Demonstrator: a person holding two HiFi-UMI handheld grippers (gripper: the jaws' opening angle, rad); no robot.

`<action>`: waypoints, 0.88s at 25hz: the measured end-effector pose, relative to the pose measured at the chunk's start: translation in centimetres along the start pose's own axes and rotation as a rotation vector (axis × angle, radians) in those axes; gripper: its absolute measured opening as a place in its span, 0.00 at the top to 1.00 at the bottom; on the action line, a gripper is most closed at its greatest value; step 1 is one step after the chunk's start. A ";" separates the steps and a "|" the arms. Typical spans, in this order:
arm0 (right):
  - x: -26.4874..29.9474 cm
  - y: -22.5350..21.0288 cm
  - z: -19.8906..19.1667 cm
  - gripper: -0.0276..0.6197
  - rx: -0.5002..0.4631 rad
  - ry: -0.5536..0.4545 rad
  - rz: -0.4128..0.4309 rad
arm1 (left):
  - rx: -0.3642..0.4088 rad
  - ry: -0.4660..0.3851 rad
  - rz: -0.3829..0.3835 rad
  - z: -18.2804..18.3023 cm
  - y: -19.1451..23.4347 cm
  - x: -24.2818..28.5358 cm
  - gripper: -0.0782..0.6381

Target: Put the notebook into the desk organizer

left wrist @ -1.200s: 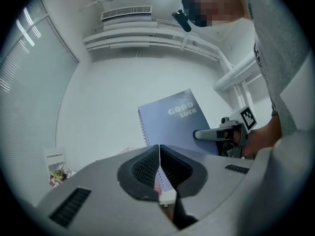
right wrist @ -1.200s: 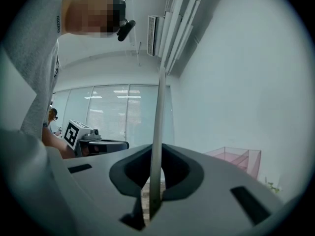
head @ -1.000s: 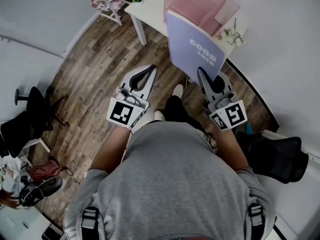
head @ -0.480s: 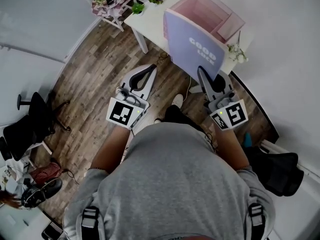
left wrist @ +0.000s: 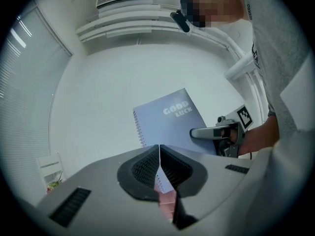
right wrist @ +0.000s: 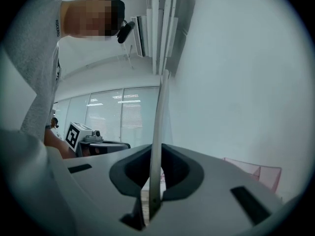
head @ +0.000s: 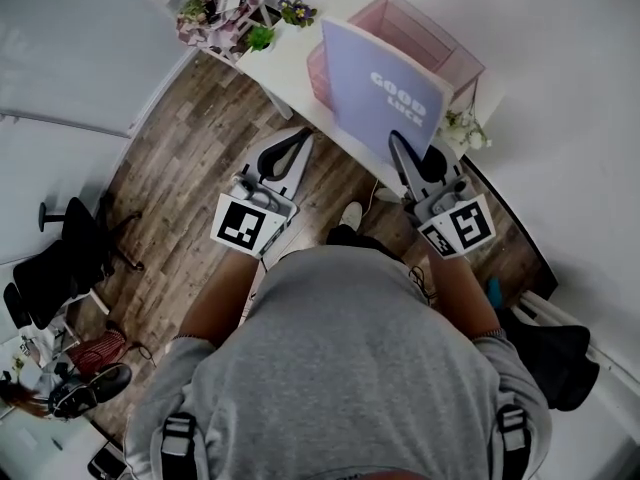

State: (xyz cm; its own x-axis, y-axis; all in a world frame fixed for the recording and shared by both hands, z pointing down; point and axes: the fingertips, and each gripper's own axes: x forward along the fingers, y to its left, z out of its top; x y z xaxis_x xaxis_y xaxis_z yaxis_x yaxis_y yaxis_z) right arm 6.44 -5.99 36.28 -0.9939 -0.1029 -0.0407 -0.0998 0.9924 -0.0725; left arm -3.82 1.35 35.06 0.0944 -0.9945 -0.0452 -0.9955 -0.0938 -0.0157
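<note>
A lilac spiral notebook [head: 380, 98] with white lettering stands upright in the air, held by its lower right corner in my right gripper [head: 408, 156], whose jaws are shut on it. It hangs in front of the pink wire desk organizer [head: 440, 53] on the white desk [head: 290, 53]. In the right gripper view the notebook [right wrist: 158, 146] shows edge-on between the jaws, with the organizer [right wrist: 256, 173] low at the right. My left gripper [head: 285, 156] hovers to the left over the floor, jaws shut on nothing. In the left gripper view the notebook [left wrist: 172, 124] shows beyond the shut jaws.
A small white side table with flowers [head: 215, 13] stands left of the desk. Small plants [head: 295, 11] and a flower sprig [head: 465, 128] sit on the desk. A black office chair [head: 65, 263] is at the left, another dark chair [head: 555, 353] at the right, on a wooden floor.
The notebook and right gripper have moved slightly left and up in the head view, nearer the organizer's front. The left gripper has barely moved.
</note>
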 end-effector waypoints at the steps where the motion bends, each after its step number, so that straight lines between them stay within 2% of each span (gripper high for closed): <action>1: 0.1 -0.7 0.1 0.90 0.001 -0.001 0.004 | 0.004 0.002 0.001 0.0 0.1 0.8 0.86; 7: 0.7 -4.4 1.4 0.90 -0.001 -0.028 0.016 | 0.013 -0.039 0.016 0.8 0.7 4.4 0.86; 13: 1.6 -7.0 2.3 0.90 -0.006 -0.044 -0.015 | 0.018 -0.016 0.010 0.5 1.9 6.5 0.86; 17: 2.7 -8.1 2.6 0.90 -0.016 -0.047 -0.044 | 0.008 -0.015 -0.018 0.2 3.1 7.8 0.86; 22: 4.4 -9.7 2.8 0.90 0.001 -0.046 -0.095 | -0.008 -0.062 -0.091 0.5 5.0 10.5 0.86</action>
State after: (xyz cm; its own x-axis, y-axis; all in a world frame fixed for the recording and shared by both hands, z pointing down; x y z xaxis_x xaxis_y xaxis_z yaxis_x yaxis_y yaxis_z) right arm 3.22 -16.26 33.98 -0.9767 -0.1992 -0.0796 -0.1930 0.9780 -0.0793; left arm -7.80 -9.57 33.97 0.1847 -0.9771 -0.1057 -0.9828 -0.1842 -0.0149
